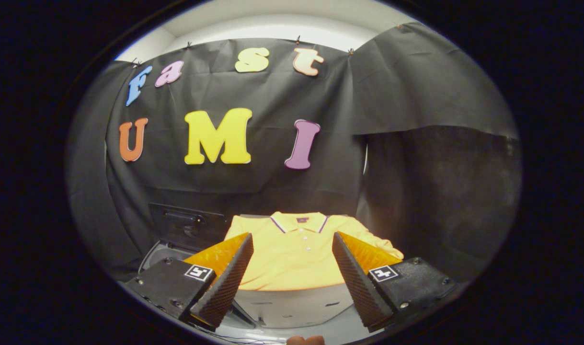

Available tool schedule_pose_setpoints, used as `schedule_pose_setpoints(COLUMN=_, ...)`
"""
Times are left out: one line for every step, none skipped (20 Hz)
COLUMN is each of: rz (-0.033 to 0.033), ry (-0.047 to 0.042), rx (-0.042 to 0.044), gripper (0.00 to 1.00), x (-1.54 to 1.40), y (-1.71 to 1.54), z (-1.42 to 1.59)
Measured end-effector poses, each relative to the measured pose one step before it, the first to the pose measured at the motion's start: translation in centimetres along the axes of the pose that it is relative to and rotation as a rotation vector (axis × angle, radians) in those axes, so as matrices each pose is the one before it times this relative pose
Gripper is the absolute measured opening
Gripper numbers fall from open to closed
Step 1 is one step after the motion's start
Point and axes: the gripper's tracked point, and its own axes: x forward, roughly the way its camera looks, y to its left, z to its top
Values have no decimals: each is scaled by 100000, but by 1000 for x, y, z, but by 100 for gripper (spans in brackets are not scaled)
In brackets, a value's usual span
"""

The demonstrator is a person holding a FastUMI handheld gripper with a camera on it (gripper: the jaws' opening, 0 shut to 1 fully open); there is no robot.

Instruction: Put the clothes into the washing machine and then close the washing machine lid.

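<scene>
A black cloth wall hangs all around the back of the booth, with a pale ceiling above it.

Low down on the left sits the washing machine. Its dark lid stands up against the cloth, so the machine is open. Only a bit of its pale round rim can be seen, and the left finger hides the rest, so I cannot tell what is inside.

Just to the right of the machine is a pale box-like stand. A yellow shirt lies flat on top of it. The shirt has a collar with a dark stripe, a few small white buttons down the front, and one sleeve reaching out to the right. It is not in the machine yet.

The gripper is held up in front of the shirt with its two fingers spread wide — nothing is between them but air. The shirt shows in the gap, a little beyond the fingertips, not touching them. Each finger has a ridged inner face and a small black-and-white square tag on its base.

At the very bottom, close to the camera, a bit of a hand peeks in.
</scene>
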Motion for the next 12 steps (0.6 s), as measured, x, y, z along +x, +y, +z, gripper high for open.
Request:
schedule_pose_setpoints(rz=72, ry=3138, rx=762, gripper=100, x=1696, y=-376, z=-670)
schedule_pose_setpoints(rz=566, ry=3812, rx=1077, gripper=100, x=1692, y=-274, z=-574)
schedule_pose_setpoints(rz=613, ry=4569, rx=1071, gripper=100, x=1690, y=-298, z=-746)
schedule_pose_setpoints(rz=203, ry=4522, rx=1246, gripper=100, x=1452, y=-303, z=-628)
schedule_pose_setpoints(rz=555, ry=4661, rx=1076, gripper=100, x=1562, y=-343, z=-574)
schedule_pose_setpoints(rz=15, ry=4430, rx=873, gripper=100, x=1319, y=-324, z=-384)
schedule_pose_setpoints(rz=302, ry=3521, rx=799, gripper=100, x=1345, y=-263, z=-372)
schedule_pose_setpoints(rz=245, ry=3001, rx=319, gripper=100, x=1052, y=-176, z=-159)
schedule_pose_setpoints(rz=-432, ry=1758, rx=-310, gripper=100, x=1169, y=-77, z=-180)
schedule_pose_setpoints(rz=-630, ry=1160, rx=-327, gripper=100, x=779, y=-150, z=109)
schedule_pose_setpoints(rz=-791, ry=795, rx=-417, gripper=100, x=614, y=-317, z=4)
schedule_pose_setpoints(rz=-225, ry=766, rx=-535, gripper=100, x=599, y=-124, z=138)
